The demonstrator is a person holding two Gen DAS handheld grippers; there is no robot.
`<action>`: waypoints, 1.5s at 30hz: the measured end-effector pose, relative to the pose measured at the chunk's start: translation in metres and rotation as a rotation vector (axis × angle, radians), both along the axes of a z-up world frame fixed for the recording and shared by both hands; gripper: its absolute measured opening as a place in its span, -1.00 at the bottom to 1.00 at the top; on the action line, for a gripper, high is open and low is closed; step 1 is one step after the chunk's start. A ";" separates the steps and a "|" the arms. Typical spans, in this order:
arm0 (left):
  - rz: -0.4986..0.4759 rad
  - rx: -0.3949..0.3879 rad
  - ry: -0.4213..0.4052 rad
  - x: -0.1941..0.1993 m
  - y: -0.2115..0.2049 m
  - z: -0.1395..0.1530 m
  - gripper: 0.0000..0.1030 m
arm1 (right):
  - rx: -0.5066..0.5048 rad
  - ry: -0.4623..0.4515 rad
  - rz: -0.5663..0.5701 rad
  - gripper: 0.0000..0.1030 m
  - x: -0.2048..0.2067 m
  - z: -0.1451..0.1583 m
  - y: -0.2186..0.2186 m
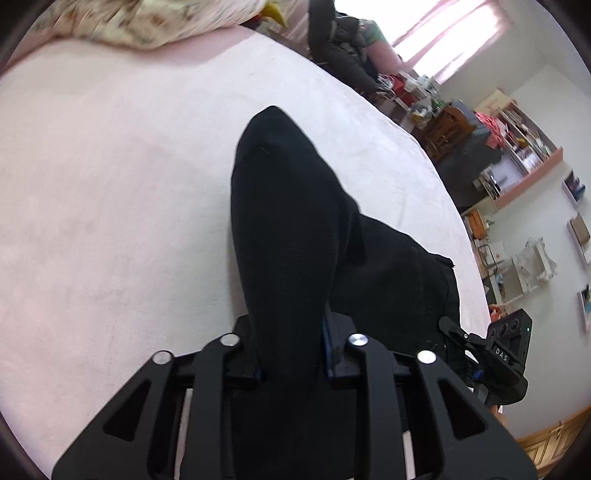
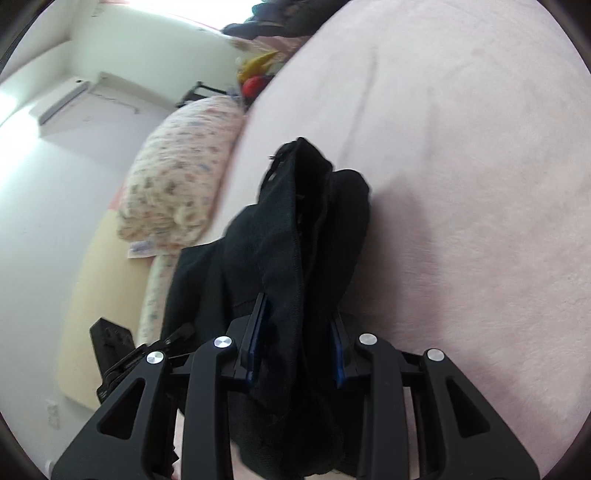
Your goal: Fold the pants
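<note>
Black pants [image 1: 288, 229] hang over a pink bed [image 1: 110, 184]. My left gripper [image 1: 291, 354] is shut on a bunched fold of the pants, which stretch away from its jaws and down toward the bed. My right gripper [image 2: 299, 350] is shut on another part of the pants [image 2: 295, 229], with cloth bunched between its blue-padded fingers [image 2: 338, 358]. The right gripper shows at the lower right of the left wrist view [image 1: 498, 362], and the left gripper at the lower left of the right wrist view [image 2: 114, 350]. The two grippers are close together, side by side.
A floral pillow [image 2: 177, 177] lies at the bed's head, also in the left wrist view [image 1: 147, 22]. Cluttered shelves [image 1: 517, 155] and a desk stand beyond the bed's right edge. A wall air conditioner [image 2: 66, 99] hangs on the white wall.
</note>
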State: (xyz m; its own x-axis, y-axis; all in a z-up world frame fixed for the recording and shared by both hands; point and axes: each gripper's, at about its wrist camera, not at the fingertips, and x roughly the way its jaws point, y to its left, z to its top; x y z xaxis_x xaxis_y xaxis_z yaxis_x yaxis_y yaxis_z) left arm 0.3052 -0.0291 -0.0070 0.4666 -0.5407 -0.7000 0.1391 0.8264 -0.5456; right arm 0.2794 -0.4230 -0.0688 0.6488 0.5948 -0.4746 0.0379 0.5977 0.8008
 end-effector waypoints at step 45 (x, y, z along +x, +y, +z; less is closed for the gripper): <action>0.010 0.442 -0.457 -0.228 -0.013 0.041 0.97 | -0.850 -0.407 -0.083 0.88 -0.203 0.083 0.143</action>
State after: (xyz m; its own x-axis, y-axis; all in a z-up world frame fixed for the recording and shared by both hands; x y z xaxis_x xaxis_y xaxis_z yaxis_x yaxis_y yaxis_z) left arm 0.0773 -0.0424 0.0338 0.7747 -0.2400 -0.5850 0.2680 0.9626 -0.0400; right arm 0.0768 -0.2803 0.0138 0.8845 0.0982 -0.4560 -0.0798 0.9950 0.0595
